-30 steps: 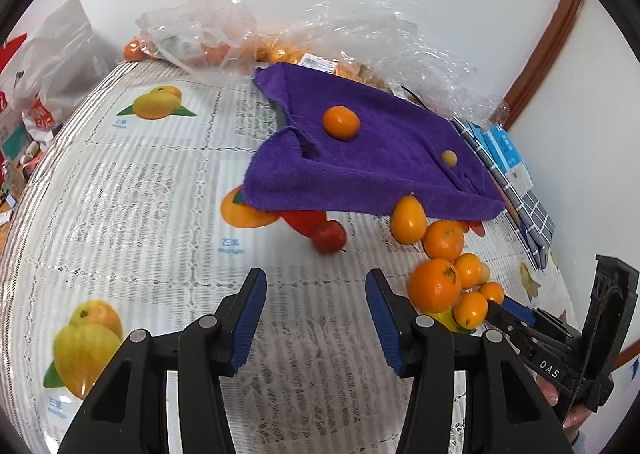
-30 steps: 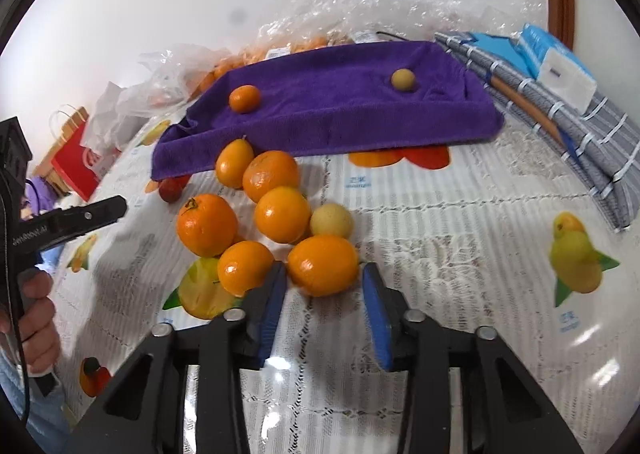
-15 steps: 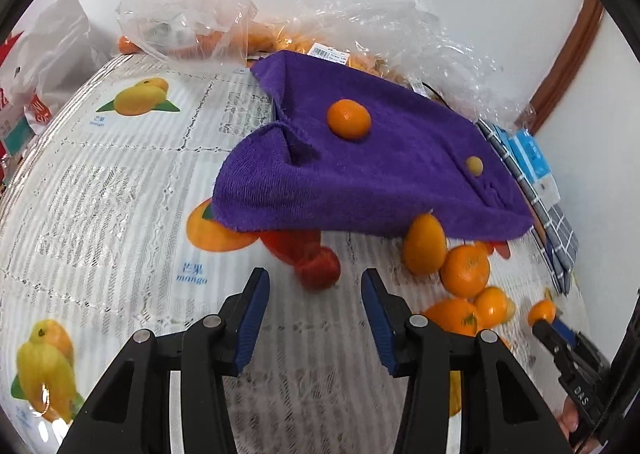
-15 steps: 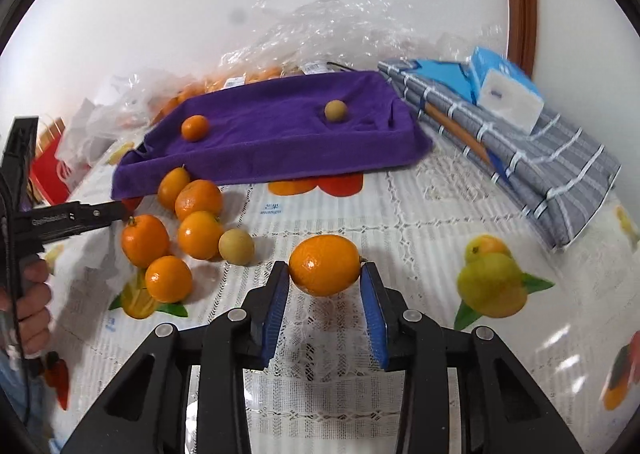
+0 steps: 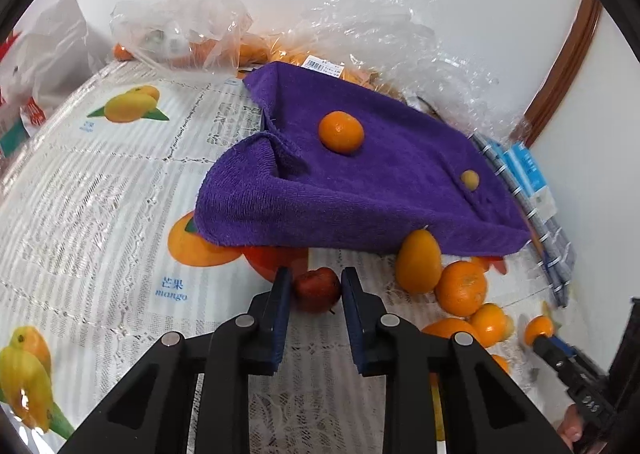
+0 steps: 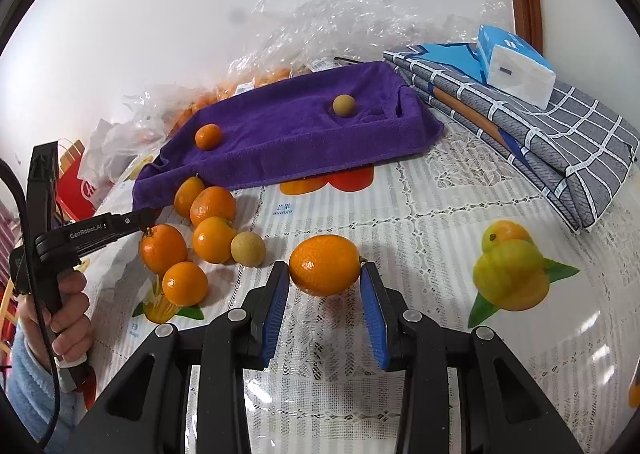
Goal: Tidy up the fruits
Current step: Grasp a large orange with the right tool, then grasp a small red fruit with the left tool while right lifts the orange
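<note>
We see the purple towel (image 5: 360, 182) across the table, a tangerine (image 5: 341, 131) on it; our right gripper (image 6: 324, 286) jaws clamp an orange (image 6: 324, 265); left gripper (image 5: 312, 290) pinches the small red fruit (image 5: 317, 289) by the towel's edge

my left gripper (image 5: 311, 283) is squeezing a little red fruit (image 5: 317, 288) on the table (image 5: 100, 190), just below the purple towel (image 5: 360, 182).
</note>
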The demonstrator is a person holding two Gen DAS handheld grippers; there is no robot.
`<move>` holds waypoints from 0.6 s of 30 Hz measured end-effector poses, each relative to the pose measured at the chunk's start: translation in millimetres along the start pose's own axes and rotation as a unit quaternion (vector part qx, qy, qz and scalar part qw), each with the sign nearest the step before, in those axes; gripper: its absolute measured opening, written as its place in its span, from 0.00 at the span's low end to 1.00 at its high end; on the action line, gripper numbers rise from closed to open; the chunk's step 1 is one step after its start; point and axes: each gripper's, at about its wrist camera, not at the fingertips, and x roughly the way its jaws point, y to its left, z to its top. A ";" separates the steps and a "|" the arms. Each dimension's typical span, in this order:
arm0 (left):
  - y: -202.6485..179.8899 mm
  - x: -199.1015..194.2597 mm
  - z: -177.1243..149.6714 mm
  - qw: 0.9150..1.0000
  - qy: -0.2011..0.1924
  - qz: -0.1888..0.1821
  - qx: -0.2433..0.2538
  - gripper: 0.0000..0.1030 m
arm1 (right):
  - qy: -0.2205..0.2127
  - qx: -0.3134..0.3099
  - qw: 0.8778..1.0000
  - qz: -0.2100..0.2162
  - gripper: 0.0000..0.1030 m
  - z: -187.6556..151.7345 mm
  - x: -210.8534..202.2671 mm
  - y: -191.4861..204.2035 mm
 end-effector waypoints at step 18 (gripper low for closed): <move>-1.3 -30.6 1.5 0.997 -0.071 -0.031 -0.003 0.23 | -0.039 0.022 0.999 -0.016 0.36 -0.7 -16.0 -8.5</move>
